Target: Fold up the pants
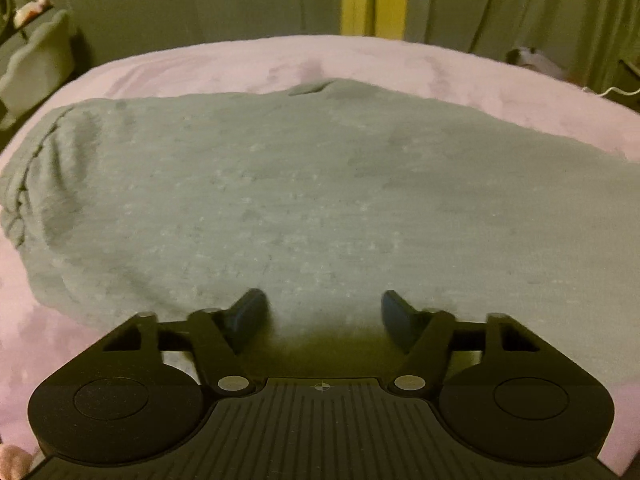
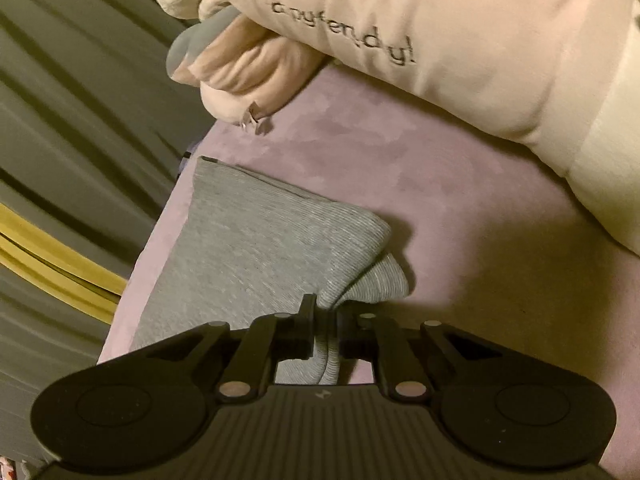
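My right claw (image 2: 325, 312) clamped tight on bunched cuff end of grey pants (image 2: 256, 248), gathered so both leg layers lift together for fold. My left claw (image 1: 324, 312) spread wide, gripping nothing, poised at near edge of pants (image 1: 280, 200), likely to pin or pick fabric. Pants lie flat across pink bed (image 1: 440, 68), waistband gathered at left in left view. Plush pillow (image 2: 460, 40) beyond cuff. No containers with contents visible.

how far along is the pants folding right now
Partly done: the pants lie flattened on the bed, apparently already doubled over. In hand: the right gripper pinches a layered edge; the left gripper is open over the fabric. Left: the final folds.
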Demonstrator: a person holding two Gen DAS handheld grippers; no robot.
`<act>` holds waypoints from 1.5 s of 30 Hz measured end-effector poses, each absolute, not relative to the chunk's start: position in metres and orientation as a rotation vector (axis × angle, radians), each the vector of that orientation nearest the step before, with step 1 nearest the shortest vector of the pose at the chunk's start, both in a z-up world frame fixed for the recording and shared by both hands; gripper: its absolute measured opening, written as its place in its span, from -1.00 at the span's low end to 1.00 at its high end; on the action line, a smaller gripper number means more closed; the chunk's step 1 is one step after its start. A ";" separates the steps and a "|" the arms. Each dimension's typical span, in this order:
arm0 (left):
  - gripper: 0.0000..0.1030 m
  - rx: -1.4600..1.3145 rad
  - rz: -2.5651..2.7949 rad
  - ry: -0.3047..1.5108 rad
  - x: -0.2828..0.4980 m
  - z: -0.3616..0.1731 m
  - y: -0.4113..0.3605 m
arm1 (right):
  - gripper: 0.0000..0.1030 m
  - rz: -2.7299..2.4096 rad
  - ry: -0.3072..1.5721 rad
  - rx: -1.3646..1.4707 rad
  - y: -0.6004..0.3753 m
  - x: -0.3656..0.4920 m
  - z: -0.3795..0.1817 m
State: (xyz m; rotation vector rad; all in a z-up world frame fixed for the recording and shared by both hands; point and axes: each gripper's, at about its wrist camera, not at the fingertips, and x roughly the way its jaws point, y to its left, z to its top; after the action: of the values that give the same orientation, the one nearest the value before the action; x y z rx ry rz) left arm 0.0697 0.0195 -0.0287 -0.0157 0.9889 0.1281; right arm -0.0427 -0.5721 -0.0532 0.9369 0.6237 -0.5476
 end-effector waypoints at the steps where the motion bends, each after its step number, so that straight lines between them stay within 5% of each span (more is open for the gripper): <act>1: 0.29 -0.033 0.114 0.987 0.068 -0.028 0.020 | -0.71 -0.548 0.623 0.948 -0.573 -0.043 -0.054; 3: 0.35 -0.048 0.113 0.988 0.069 -0.028 0.022 | -0.58 -0.542 0.601 1.006 -0.579 -0.044 -0.058; 5: 0.47 -0.063 0.107 0.995 0.071 -0.030 0.022 | -0.01 -0.531 0.580 1.073 -0.583 -0.047 -0.061; 7: 0.70 -0.056 0.100 0.999 0.072 -0.031 0.021 | 0.01 -0.523 0.552 1.117 -0.587 -0.048 -0.062; 10: 0.78 -0.022 0.099 1.006 0.074 -0.035 0.015 | 0.04 -0.529 0.553 1.115 -0.588 -0.042 -0.062; 12: 0.80 -0.018 0.097 1.007 0.075 -0.036 0.014 | -0.10 -0.542 0.557 1.115 -0.589 -0.040 -0.065; 14: 0.80 -0.027 0.097 1.004 0.076 -0.036 0.015 | -0.80 -0.549 0.551 1.097 -0.587 -0.041 -0.065; 25: 0.85 -0.021 0.099 1.010 0.079 -0.039 0.015 | -0.60 -0.528 0.545 1.085 -0.588 -0.039 -0.064; 34: 0.86 -0.036 0.107 0.999 0.078 -0.039 0.018 | -0.80 -0.578 0.607 0.838 -0.565 -0.016 -0.036; 40: 0.86 -0.141 0.157 0.948 0.077 -0.033 0.034 | -0.80 -0.217 0.485 0.363 -0.435 0.029 0.061; 45: 0.86 -0.242 0.178 0.887 0.070 -0.025 0.050 | -0.77 0.211 0.625 0.157 -0.301 0.052 0.031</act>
State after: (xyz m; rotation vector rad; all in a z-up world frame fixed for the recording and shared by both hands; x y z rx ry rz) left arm 0.0703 0.0497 -0.0249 -0.2425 0.8873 0.1780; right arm 0.0521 -0.3006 0.0314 0.1569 0.6252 0.2106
